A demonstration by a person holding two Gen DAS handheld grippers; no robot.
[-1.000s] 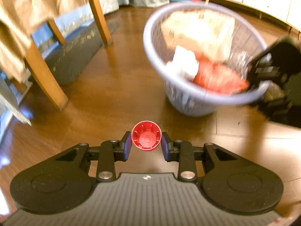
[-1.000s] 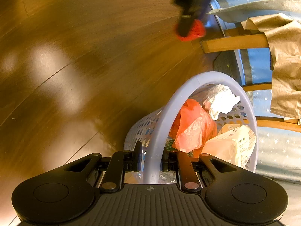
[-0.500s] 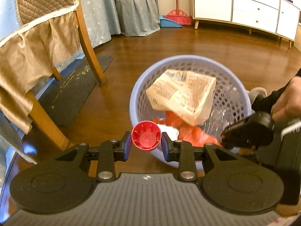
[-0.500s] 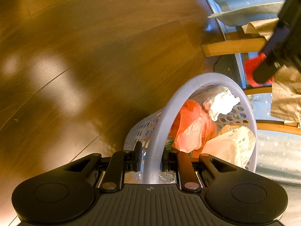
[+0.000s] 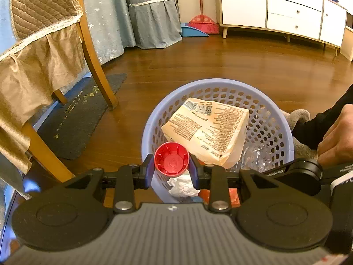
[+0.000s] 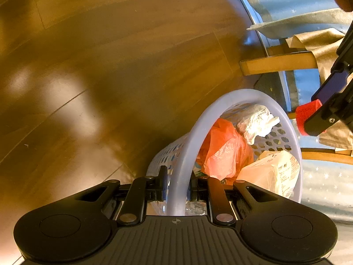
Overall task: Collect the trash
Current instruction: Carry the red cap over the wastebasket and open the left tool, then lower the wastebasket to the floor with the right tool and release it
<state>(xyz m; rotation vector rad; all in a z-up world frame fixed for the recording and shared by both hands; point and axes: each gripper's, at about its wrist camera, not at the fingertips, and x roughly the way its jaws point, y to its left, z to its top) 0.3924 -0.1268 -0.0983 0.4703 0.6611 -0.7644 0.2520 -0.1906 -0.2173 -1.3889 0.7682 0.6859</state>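
Wooden floor (image 5: 220,61), white drawer cabinet (image 5: 282,13) at 1 o'clock, cloth-draped chair (image 5: 39,66) at 9–10 o'clock. Lavender perforated basket (image 5: 154,119) centre, holding a cream printed bag (image 5: 207,130), text too small to read, an orange plastic bag (image 6: 222,152) and crumpled white paper (image 6: 256,123). Right gripper (image 6: 176,190) pinched narrow on the basket rim. Left gripper (image 5: 171,170) clamps a red cap (image 5: 171,159) over the near rim, 6 o'clock. Partial "GenRobo" lettering on the other gripper's body.

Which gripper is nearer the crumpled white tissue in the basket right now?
Probably left. The left gripper, clamped on the red cap, hangs just above the tissue. The right gripper grips the basket rim on the side opposite the tissue.
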